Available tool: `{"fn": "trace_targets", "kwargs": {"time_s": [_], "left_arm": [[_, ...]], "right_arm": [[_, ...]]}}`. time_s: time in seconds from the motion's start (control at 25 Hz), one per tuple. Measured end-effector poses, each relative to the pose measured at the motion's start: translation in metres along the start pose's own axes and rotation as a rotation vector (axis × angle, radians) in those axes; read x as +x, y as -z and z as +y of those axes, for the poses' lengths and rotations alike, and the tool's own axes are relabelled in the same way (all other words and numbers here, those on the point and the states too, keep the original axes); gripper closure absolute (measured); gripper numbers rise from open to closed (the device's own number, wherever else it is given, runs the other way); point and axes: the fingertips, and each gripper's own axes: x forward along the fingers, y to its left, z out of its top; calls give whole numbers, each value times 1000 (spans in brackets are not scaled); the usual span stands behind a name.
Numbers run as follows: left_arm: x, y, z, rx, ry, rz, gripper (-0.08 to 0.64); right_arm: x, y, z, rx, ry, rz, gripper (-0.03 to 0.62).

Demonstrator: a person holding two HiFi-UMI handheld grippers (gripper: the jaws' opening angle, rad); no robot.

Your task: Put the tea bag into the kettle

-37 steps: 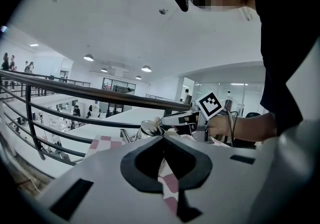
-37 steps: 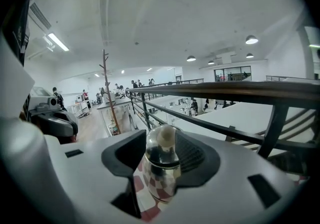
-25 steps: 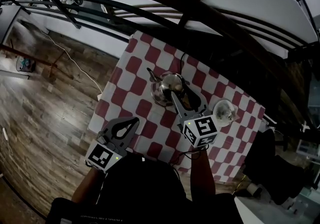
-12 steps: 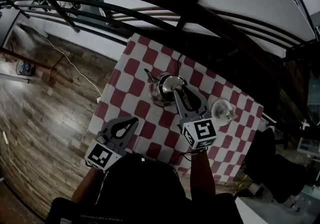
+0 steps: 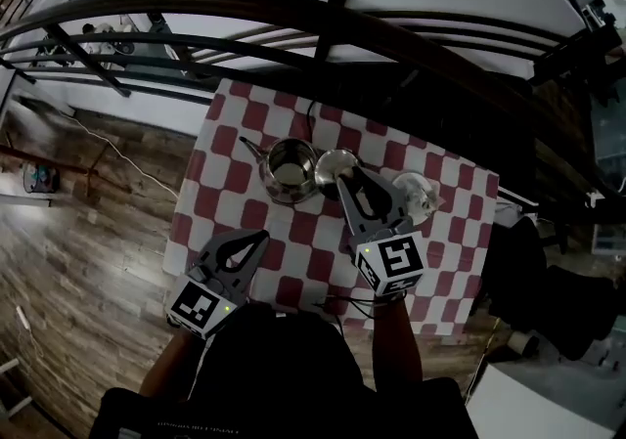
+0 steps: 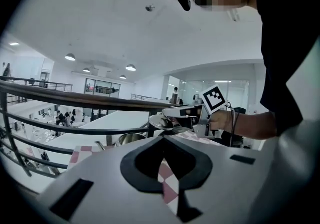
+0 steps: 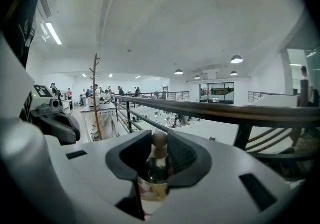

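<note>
A steel kettle [image 5: 290, 169] stands open on the red-and-white checked table [image 5: 220, 191]; it also shows in the left gripper view [image 6: 129, 139]. Its lid [image 5: 337, 165] hangs just right of it, off the kettle. My right gripper [image 5: 344, 175] is shut on the lid's round knob [image 7: 159, 140], its jaws having just closed there. The lid [image 6: 162, 121] and right gripper [image 6: 175, 114] appear in the left gripper view too. A white saucer [image 5: 416, 195] with a pale item, possibly the tea bag, lies right of the lid. My left gripper [image 5: 260, 236] hovers near the table's front edge, shut and empty.
A dark curved railing [image 5: 293, 12] runs along the table's far side, with a lower floor beyond it. Wooden floor [image 5: 88, 232] lies left of the table. A cable [image 5: 337, 300] crosses the table's near edge by my right arm.
The lid has come off the kettle and moved right and up in my right gripper, leaving the kettle open. My left gripper has shifted slightly.
</note>
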Motion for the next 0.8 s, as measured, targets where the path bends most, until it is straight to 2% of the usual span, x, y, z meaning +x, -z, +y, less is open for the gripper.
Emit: {"fn": "trace_targets", "kwargs": {"time_s": [0.48, 0.8], "left_arm": [[64, -12, -82, 91, 217, 32, 555], [107, -7, -143, 145, 367, 67, 555]], "right_arm": [[-112, 41, -53, 97, 203, 15, 486], [-190, 76, -86, 163, 353, 28, 486]]}}
